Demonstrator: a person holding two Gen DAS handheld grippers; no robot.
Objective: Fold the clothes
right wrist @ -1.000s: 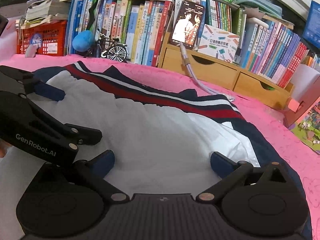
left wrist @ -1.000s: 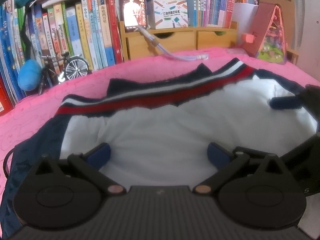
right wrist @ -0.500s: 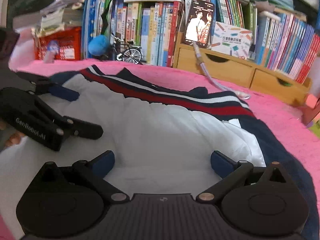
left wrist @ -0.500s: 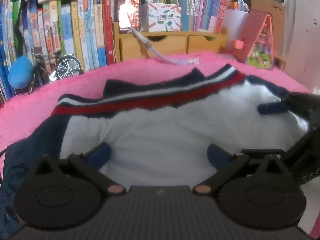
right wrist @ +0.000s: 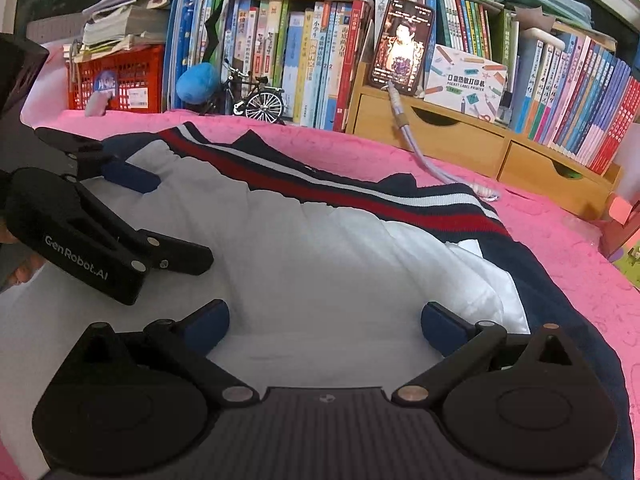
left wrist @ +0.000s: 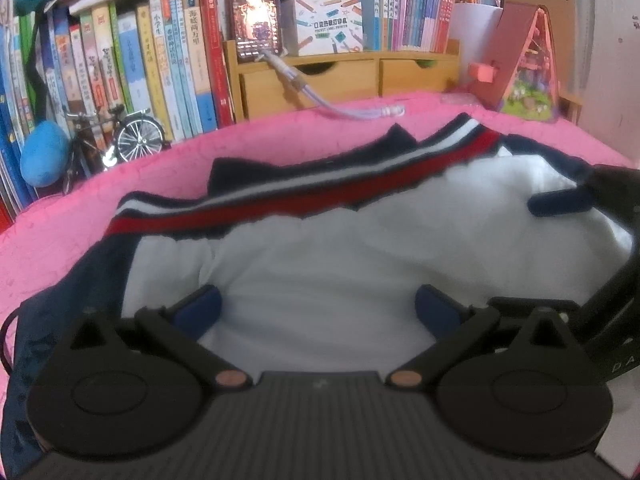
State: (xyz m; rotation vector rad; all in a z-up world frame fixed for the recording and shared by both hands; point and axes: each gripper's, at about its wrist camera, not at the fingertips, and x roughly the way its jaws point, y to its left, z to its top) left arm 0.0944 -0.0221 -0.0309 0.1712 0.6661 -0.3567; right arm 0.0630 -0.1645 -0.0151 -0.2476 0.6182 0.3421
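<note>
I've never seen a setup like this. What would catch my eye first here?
Probably the white garment with its red, white and navy striped band, spread across the bright pink cover in the middle. Over it hover two black handheld grippers, the right gripper and the left gripper, both with fingers spread open. Behind stands a crowded row of books, with a lit phone propped among them.

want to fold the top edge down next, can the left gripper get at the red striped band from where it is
Probably yes. The left gripper is open over the white lining, and only flat white fabric lies between it and the red striped band ahead. The right gripper sits off to its side, not in that path.
</note>
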